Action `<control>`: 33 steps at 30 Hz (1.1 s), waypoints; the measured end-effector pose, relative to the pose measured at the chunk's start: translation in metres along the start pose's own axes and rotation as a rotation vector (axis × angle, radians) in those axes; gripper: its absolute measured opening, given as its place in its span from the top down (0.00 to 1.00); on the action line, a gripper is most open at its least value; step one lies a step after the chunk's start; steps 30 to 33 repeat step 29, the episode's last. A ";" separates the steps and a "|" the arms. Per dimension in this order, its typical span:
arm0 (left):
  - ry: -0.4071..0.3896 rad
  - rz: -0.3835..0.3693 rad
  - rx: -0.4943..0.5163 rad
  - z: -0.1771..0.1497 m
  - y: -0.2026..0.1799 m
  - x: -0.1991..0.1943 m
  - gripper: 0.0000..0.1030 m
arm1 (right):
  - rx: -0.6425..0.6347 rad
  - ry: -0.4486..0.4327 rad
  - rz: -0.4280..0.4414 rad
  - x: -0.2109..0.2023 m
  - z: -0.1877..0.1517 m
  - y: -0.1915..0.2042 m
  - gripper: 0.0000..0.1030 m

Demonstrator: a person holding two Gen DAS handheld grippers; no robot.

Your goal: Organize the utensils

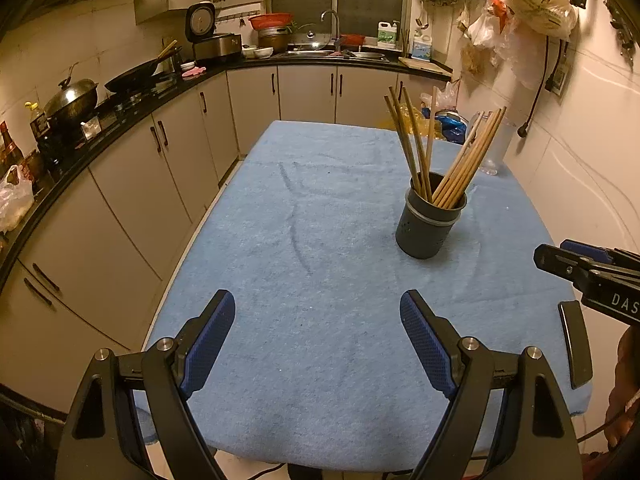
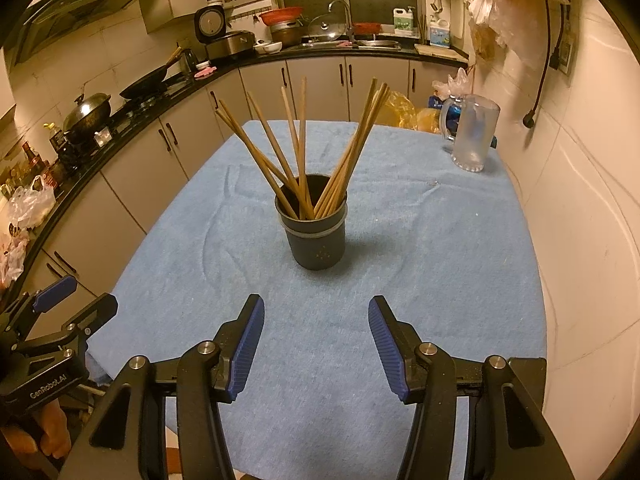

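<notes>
With every chopstick (image 2: 298,152) already standing in the dark holder (image 2: 314,236) at the centre of the right wrist view, the task reads as near its end or between steps, and no utensil lies loose on the blue cloth (image 2: 420,260). If the sticks are to be tidied further, the sound method is to approach from above, take one stick or one bundle near its upper third, and move it slowly so the holder does not tip (it stands free on soft cloth and is top-heavy with the sticks fanned to both sides). Steady the holder wall with the other tool before pulling anything.

The right gripper (image 2: 316,336) sits low in the frame, aimed down at the cloth, with the holder directly ahead and well apart from its tips. Its blue pads (image 2: 248,344) stand moderately spread with nothing between them.

The left gripper (image 1: 316,336) occupies the bottom of the left wrist view, tilted down likewise, its jaws spread wide over bare cloth and empty. From here the holder appears right of centre in the frame. A clear mug (image 2: 474,136) stands at the upper right, near the wall, clear of both tools.
</notes>
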State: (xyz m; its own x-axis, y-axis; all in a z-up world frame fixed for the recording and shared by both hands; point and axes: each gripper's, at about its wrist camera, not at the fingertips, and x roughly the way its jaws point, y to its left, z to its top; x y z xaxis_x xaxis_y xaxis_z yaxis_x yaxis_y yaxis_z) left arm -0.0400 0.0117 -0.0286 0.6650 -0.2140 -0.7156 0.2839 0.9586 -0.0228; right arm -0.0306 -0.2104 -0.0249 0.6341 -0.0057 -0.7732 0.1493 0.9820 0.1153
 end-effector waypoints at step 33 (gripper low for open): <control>0.021 -0.002 -0.049 0.009 0.017 0.030 0.19 | 0.037 0.043 0.017 0.024 0.004 -0.010 0.42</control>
